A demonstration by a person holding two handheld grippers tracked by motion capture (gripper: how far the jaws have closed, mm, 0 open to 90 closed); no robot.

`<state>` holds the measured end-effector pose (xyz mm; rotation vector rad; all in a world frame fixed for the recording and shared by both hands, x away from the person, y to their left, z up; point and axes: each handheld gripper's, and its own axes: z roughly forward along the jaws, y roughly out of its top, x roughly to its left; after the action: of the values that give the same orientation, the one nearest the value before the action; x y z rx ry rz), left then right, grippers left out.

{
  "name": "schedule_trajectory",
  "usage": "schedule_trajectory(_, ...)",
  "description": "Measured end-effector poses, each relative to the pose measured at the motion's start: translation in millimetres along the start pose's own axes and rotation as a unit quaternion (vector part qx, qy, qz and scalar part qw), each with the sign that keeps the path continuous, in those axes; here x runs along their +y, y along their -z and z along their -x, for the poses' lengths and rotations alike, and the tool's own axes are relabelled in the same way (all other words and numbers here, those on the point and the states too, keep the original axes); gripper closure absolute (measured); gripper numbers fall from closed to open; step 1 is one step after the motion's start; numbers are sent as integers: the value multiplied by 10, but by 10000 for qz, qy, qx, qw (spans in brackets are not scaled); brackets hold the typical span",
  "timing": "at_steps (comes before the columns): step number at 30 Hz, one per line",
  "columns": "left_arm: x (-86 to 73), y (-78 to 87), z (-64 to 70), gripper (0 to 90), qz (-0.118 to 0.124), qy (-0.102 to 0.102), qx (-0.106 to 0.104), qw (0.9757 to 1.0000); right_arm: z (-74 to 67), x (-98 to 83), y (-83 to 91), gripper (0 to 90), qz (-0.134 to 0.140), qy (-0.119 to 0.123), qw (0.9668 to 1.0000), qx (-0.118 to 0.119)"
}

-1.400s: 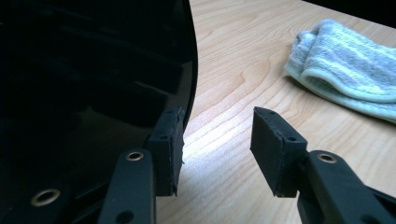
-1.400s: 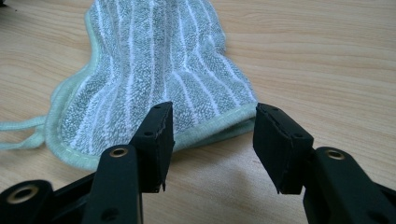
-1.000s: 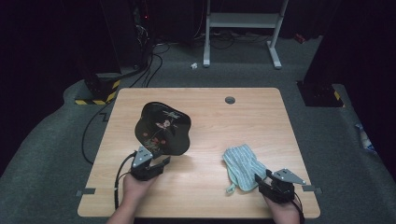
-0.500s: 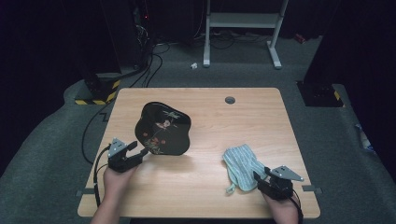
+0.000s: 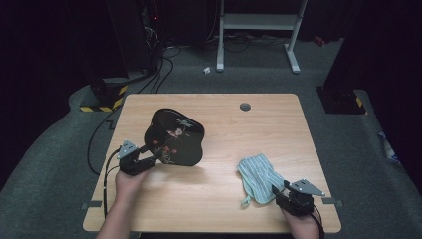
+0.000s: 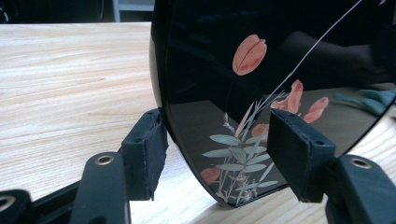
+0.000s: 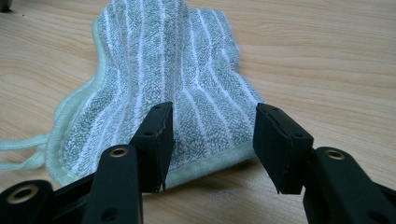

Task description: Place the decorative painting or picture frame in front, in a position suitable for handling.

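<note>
Two grippers wait with jaws apart: left gripper [image 5: 144, 162] straddles a tilted black lacquer tray [image 5: 174, 138], apparently steadying it; right gripper [image 5: 279, 193] faces a striped cloth [image 5: 258, 178], unheld.

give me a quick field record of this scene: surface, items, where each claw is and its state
surface: wooden table
item 1: black lacquered tray with painted flowers, tipped up on its edge, left half of table
item 2: striped green cloth, lying flat, right half near front
left claw: at the tray's lower rim, rim between the jaws; jaws have just been opening, gaps show beside both pads
right claw: at the cloth's near edge, jaws open, not gripping
</note>
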<state>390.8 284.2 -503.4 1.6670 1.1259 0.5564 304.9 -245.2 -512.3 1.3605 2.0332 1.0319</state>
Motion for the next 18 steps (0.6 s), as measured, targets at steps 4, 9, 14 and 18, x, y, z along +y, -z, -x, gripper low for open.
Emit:
schedule_trajectory(4,1,16,27,394,-50,0,43,10000,-3,2,12,477,14,13,10000,4)
schedule_trajectory(9,-37,81,60,405,-49,-9,48,10000,3,21,3,476,35,15,10000,23)
schedule_trajectory(14,-88,180,136,412,-117,-156,130,9997,6,46,-6,476,62,49,10000,41)
schedule_trajectory(18,-147,266,223,415,-144,-279,144,9994,-1,71,-24,476,71,71,9999,66)
